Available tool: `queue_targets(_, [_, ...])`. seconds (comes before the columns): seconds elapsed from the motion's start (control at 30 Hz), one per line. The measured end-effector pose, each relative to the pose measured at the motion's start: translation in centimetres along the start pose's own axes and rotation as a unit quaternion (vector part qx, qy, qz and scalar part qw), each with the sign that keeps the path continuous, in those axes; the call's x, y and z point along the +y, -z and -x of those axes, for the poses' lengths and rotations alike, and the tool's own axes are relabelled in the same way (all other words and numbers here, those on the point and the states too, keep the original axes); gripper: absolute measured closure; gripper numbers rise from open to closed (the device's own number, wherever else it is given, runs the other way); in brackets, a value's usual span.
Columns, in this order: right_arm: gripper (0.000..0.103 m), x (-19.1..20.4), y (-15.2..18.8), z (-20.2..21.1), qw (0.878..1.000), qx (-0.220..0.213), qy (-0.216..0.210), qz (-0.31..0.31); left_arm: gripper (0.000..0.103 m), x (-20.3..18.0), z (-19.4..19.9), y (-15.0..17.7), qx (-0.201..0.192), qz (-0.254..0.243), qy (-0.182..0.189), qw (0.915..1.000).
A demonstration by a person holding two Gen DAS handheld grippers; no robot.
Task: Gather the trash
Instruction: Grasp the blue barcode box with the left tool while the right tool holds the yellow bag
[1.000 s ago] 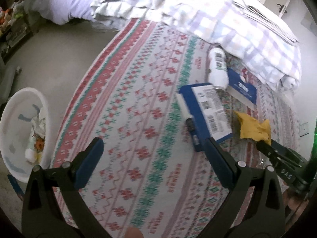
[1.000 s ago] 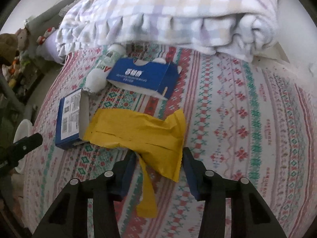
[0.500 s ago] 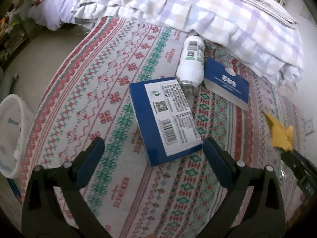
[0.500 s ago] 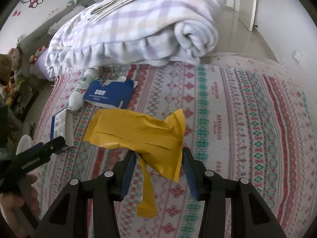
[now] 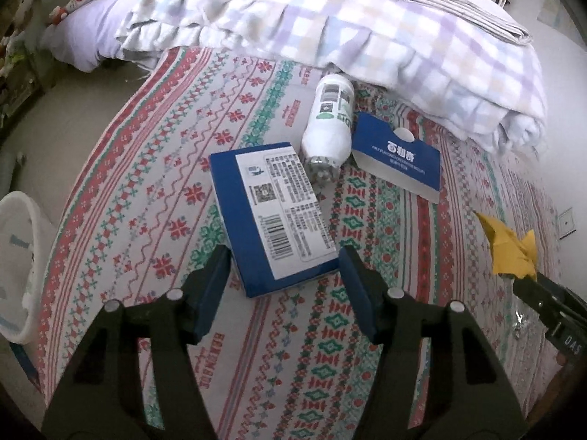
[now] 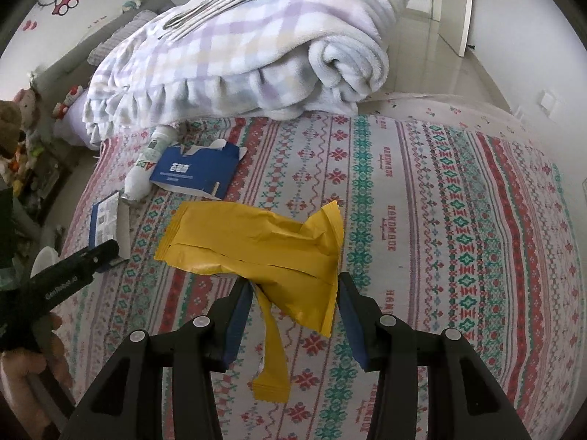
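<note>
Left wrist view: the left hand-held gripper (image 5: 282, 275) straddles the blue box (image 5: 271, 212) on the bed (image 5: 146, 198), jaws apart. The right hand-held gripper (image 6: 293, 304) clamps the yellow wrapper (image 6: 256, 242).

We are looking at a bed (image 5: 154, 198) spread with a red-and-green patterned cover. Taking the white bottle (image 5: 330, 124) as our mark — it is lying on its side — a blue box (image 5: 271, 216) with a barcode label is lying just in front of it, touching its base. A flattened blue carton (image 5: 398, 157) is resting beside the bottle, and a checked blanket (image 5: 367, 25) is bunching up behind it.
</note>
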State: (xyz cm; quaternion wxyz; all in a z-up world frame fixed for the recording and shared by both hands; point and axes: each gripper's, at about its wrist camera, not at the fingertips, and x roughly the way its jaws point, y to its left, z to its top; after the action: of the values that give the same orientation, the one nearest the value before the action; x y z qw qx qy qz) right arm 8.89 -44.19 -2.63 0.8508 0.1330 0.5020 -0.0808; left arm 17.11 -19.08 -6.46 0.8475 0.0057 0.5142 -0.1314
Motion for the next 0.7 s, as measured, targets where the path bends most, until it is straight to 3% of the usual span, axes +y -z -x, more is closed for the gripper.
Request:
queue_targets(0.07, [0.055, 0.2, 0.0, 0.0, 1.0, 0.0, 0.0, 0.001, 0.023, -0.1, 0.0, -0.1, 0.003, 0.005, -0.002, 1.0])
queue_targets(0.27, [0.055, 0.3, 0.0, -0.2, 1.0, 0.003, -0.001, -0.001, 0.023, -0.5, -1.2, -0.1, 0.015, 0.004, -0.014, 0.9998])
queue_targets(0.3, [0.055, 0.3, -0.1, -0.3, 1.0, 0.004, -0.001, -0.001, 0.023, -0.5, -1.5, 0.0, 0.016, 0.002, -0.017, 0.9997])
queue_targets(0.37, [0.055, 0.2, -0.1, -0.3, 1.0, 0.005, 0.0, 0.0, 0.038, -0.3, -1.6, 0.1, 0.011, -0.004, -0.019, 0.9997])
queue_targets(0.7, [0.055, 1.0, -0.5, 0.1, 1.0, 0.001, -0.006, -0.009, 0.038, 2.6, 0.9, 1.9, 0.001, -0.023, -0.009, 0.9997])
